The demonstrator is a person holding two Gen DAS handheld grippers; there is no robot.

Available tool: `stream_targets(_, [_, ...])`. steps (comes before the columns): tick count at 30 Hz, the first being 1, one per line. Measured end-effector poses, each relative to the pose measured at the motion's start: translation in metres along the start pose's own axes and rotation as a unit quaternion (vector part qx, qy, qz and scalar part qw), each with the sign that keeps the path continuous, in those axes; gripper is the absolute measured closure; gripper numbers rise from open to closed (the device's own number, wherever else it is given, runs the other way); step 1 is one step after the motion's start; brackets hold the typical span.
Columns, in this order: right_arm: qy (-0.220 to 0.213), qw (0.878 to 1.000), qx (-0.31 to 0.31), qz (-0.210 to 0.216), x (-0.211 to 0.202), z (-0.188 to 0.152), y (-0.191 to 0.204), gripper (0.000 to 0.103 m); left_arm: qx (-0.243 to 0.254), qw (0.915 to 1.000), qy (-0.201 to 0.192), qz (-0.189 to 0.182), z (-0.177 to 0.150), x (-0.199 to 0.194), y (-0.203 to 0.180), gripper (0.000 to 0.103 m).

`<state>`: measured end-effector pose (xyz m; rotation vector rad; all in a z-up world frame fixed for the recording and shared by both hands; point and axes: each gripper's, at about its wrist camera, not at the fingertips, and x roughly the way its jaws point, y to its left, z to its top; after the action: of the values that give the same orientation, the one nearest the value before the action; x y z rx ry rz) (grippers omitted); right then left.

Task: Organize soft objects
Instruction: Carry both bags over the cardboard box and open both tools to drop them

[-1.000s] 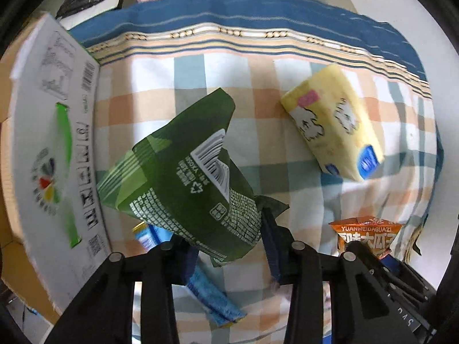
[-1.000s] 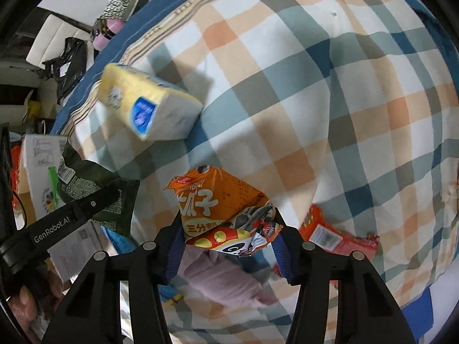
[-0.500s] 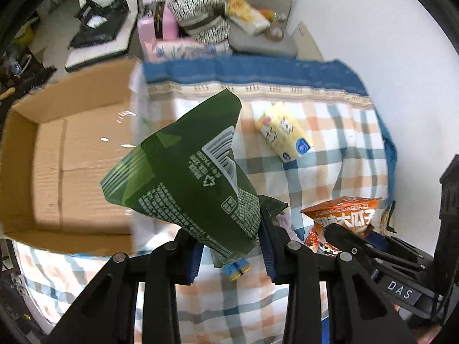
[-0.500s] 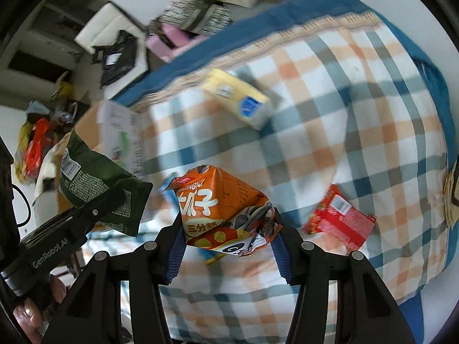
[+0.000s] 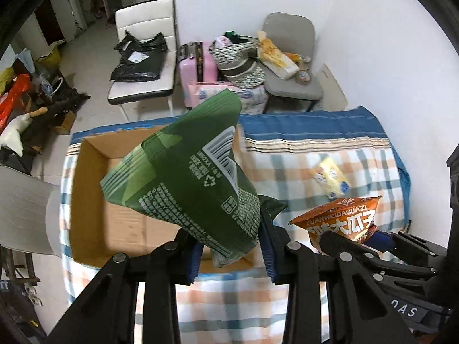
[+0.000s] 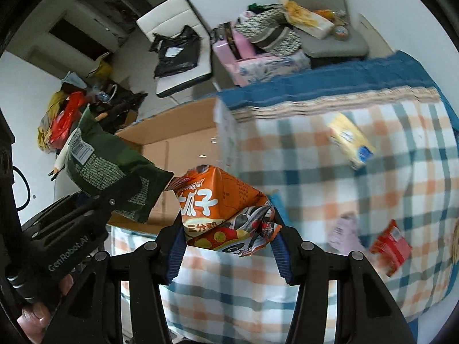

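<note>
My left gripper (image 5: 232,253) is shut on a green snack bag (image 5: 189,183) and holds it high over the open cardboard box (image 5: 86,200). My right gripper (image 6: 226,248) is shut on an orange snack bag (image 6: 215,209), held above the plaid cloth just right of the box (image 6: 183,132). The green bag (image 6: 109,169) and the left gripper show at the left of the right wrist view. The orange bag (image 5: 341,220) shows at the right of the left wrist view.
A yellow packet (image 6: 351,140), a red packet (image 6: 391,246) and a pale purple soft item (image 6: 342,229) lie on the plaid cloth (image 6: 315,172). The yellow packet also shows in the left wrist view (image 5: 331,180). Chairs (image 5: 292,57) with clutter stand behind the table.
Both grippers have risen well above the table with their bags, and moved left towards the box. The box interior has come into view.
</note>
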<state>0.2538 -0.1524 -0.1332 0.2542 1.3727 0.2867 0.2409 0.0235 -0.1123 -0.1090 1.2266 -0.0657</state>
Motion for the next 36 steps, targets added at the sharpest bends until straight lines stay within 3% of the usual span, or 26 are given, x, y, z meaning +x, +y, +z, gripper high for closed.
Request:
stream_targets(6, [0.018,1.0,-0.006,-0.005,0.043,0.026,0.055,0.048,-0.008,0.9992,0.033,0.02,0.029,0.031,0.065,0.071])
stream_targets(15, [0.083,0.996,0.006,-0.039,0.144,0.073,0.085,0.048,-0.051,0.9855,0.161,-0.009,0.071,0.141,0.143,0.071])
stream_targets(22, [0.116,0.99,-0.004,-0.079,0.201,0.097,0.095,0.048,-0.046,0.9686,0.24,-0.047,0.088,0.209,0.152,0.071])
stream_targets(26, [0.123,0.988,-0.008,-0.097,0.217,0.106,0.097,0.047,-0.031,0.9645,0.257,-0.054,0.092,0.227,0.148,0.07])
stream_targets(33, [0.126,0.986,-0.004,-0.113,0.231,0.112,0.095,0.042,-0.047,0.9606,0.27,-0.048,0.098,0.231,0.144,0.069])
stream_targets(36, [0.126,0.986,-0.002,-0.111,0.229,0.113,0.094,0.037,-0.05,0.961,0.268,-0.042,0.099,0.23,0.146,0.062])
